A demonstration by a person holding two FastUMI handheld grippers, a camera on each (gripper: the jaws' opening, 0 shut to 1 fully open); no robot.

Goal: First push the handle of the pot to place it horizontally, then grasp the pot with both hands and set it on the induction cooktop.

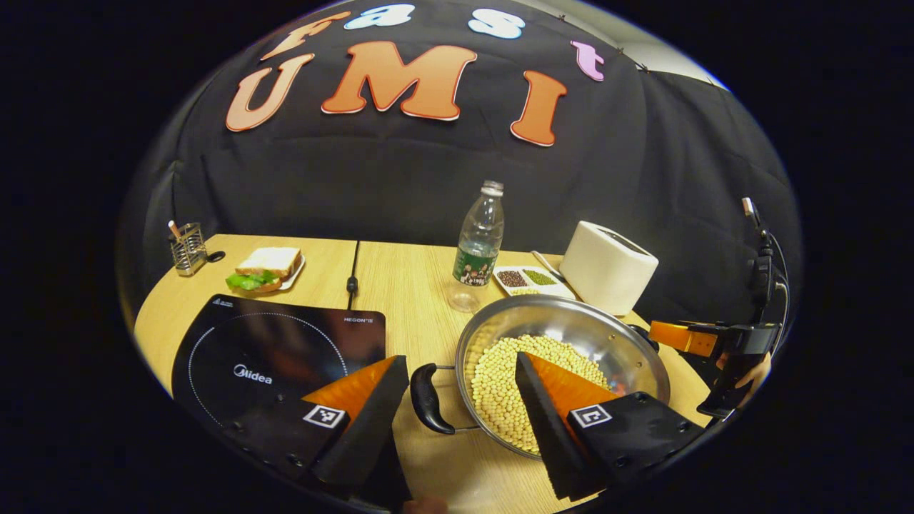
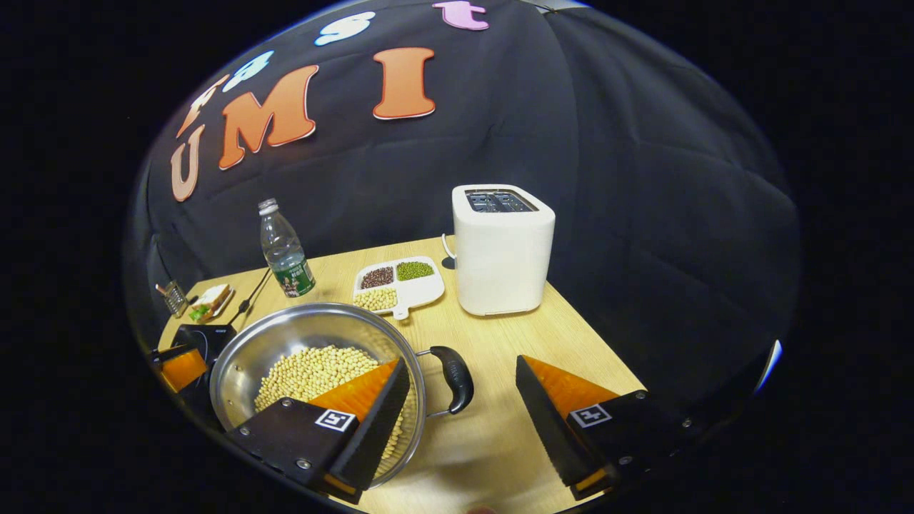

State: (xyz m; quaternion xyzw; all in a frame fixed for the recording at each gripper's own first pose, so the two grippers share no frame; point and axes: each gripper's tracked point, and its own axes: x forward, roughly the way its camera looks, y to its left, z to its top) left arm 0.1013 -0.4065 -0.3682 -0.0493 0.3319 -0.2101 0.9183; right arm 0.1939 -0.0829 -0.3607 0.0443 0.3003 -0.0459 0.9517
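Note:
A steel pot (image 1: 571, 325) holding soybeans (image 1: 500, 378) stands on the wooden table, just right of the black induction cooktop (image 1: 271, 350). In the left gripper view its black left handle (image 1: 427, 400) lies between the spread fingers of my left gripper (image 1: 457, 403), which is open; the right finger hangs over the beans. In the right gripper view the pot (image 2: 300, 328) has its other black handle (image 2: 457, 378) between the fingers of my open right gripper (image 2: 460, 410). The right gripper (image 1: 703, 341) also appears past the pot's far side, and the left gripper (image 2: 178, 368) by the cooktop (image 2: 207, 335).
Behind the pot stand a plastic bottle (image 1: 478, 246), a white toaster (image 1: 607, 268) and a divided dish of beans (image 2: 396, 282). A sandwich on a plate (image 1: 264, 270), a metal utensil holder (image 1: 188, 248) and a cable (image 1: 352, 278) lie beyond the cooktop.

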